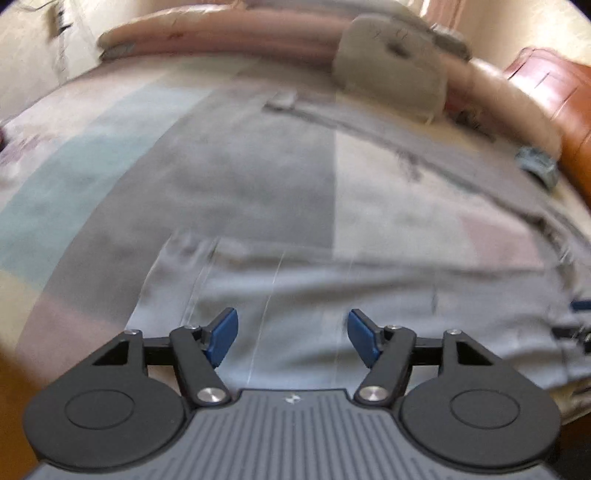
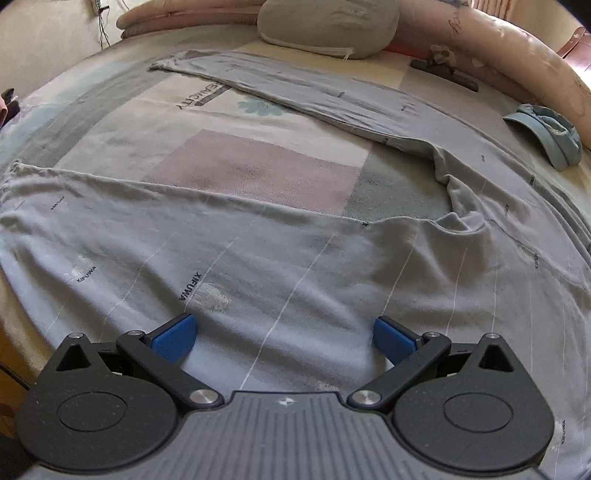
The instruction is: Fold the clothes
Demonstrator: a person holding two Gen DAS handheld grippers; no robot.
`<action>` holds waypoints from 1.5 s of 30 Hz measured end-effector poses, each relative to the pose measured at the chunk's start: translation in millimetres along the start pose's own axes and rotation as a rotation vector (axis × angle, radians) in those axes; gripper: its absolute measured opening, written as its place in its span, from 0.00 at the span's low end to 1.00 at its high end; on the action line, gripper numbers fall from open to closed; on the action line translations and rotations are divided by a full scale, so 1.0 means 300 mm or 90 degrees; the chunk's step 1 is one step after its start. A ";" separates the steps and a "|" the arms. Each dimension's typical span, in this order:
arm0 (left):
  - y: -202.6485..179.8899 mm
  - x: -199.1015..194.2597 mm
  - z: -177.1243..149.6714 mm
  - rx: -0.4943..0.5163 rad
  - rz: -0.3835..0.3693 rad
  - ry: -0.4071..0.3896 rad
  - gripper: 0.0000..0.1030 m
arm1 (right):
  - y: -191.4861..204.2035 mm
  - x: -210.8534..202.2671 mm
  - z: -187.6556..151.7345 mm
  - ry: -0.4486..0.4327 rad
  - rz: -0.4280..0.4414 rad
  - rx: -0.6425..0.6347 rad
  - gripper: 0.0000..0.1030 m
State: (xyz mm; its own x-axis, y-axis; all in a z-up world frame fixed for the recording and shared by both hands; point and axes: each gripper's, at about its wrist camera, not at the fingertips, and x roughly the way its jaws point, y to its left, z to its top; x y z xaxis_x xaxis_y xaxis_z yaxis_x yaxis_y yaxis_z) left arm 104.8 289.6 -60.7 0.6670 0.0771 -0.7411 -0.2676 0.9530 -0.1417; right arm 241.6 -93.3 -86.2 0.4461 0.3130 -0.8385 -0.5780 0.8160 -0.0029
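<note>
My left claw point(image 1: 293, 338) stands with its blue pads well apart and nothing between them, tilted down over the grey trousers point(image 1: 332, 295), whose cloth lies flat just beyond and beneath the fingertips; this view is smeared with blur, so I can read little past the thin pale stripes in the fabric. My right claw point(image 2: 284, 339) is spread wide too, empty, with the same trousers point(image 2: 258, 258) spread directly under and ahead of it on the patchwork bedsheet point(image 2: 258, 173). From the right claw, one leg runs leftward across the near part of the bed, and the other leg stretches away toward the far left, up near the grey pillow point(image 2: 328, 26); the two legs meet ahead and to the right of the claw, where the cloth bunches into a fold. Far off to the right of that claw a small blue cap point(image 2: 546, 133) lies on the sheet, apart from the trousers, beside a long pink bolster point(image 2: 524, 62)
</note>
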 end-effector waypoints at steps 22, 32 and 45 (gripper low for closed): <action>0.050 0.102 0.004 0.080 -0.023 0.022 0.69 | 0.098 -0.036 0.058 -0.021 -0.051 0.069 1.00; 0.070 0.030 0.002 0.079 -0.020 0.002 0.71 | 0.267 0.125 0.190 -0.043 -0.017 -0.011 1.00; 0.118 0.076 0.014 -0.012 -0.057 0.044 0.78 | -0.015 0.027 0.271 -0.101 -0.151 0.088 1.00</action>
State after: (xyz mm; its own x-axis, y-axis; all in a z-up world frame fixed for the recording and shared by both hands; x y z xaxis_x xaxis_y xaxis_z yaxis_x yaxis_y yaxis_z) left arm 113.5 326.2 -80.0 0.6393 -0.0297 -0.7684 -0.2222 0.9495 -0.2216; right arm 303.3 -54.9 -48.6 0.6645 0.1694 -0.7278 -0.3518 0.9302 -0.1047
